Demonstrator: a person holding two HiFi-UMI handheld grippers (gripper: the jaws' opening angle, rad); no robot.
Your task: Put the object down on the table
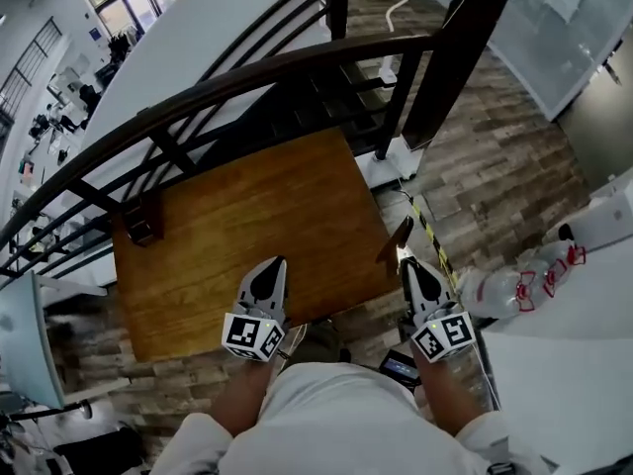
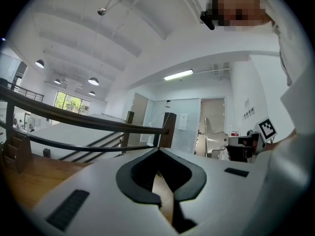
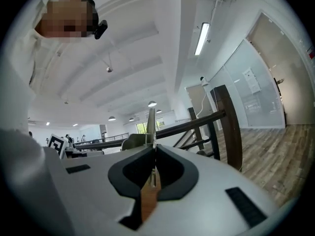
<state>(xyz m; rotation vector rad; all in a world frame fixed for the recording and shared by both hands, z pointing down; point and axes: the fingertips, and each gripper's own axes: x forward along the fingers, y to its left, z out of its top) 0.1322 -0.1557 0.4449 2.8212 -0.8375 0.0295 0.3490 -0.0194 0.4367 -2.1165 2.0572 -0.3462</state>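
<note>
In my right gripper [image 1: 406, 261] is a thin flat object [image 1: 398, 238], brown in the head view, which sticks out past the jaws over the right edge of the wooden table [image 1: 257, 226]. In the right gripper view the object [image 3: 151, 127] stands edge-on, grey above and brown below, and the right gripper [image 3: 153, 150] is shut on it. My left gripper [image 1: 274, 263] hovers over the table's front part. In the left gripper view its jaws meet at the tips and the left gripper [image 2: 158, 151] holds nothing.
A small dark wooden block [image 1: 144, 228] sits at the table's back left corner. A dark railing [image 1: 247, 77] curves behind the table above stairs. Plastic bottles [image 1: 524, 280] lie on the plank floor at the right, beside a white surface [image 1: 574, 364].
</note>
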